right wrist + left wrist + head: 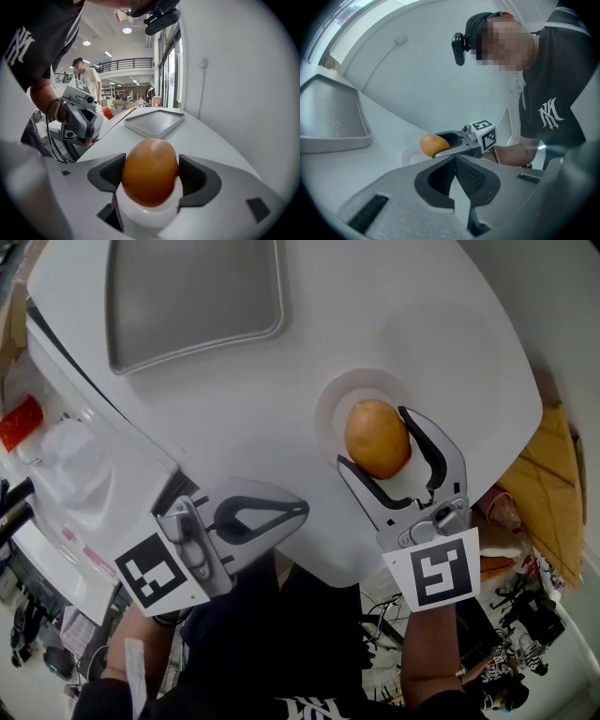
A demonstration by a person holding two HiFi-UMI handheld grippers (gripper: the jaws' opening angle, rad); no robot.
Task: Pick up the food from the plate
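Observation:
An orange-brown, egg-shaped piece of food [377,438] sits on a small white plate [361,390] near the right front of the white table [234,409]. My right gripper [371,435] is shut on the food [150,171], with a black pad against each side, and the food rests on the plate [147,213]. My left gripper [298,508] lies low at the table's front edge, left of the plate, shut with nothing in it. From the left gripper [454,160] I see the food [432,144] and the right gripper [454,146] ahead.
A grey rectangular tray [192,296] lies at the back left of the table [154,121]. A red object [19,423] and white equipment stand off the table's left edge. A person [89,77] stands in the background. The curved table edge runs close in front of both grippers.

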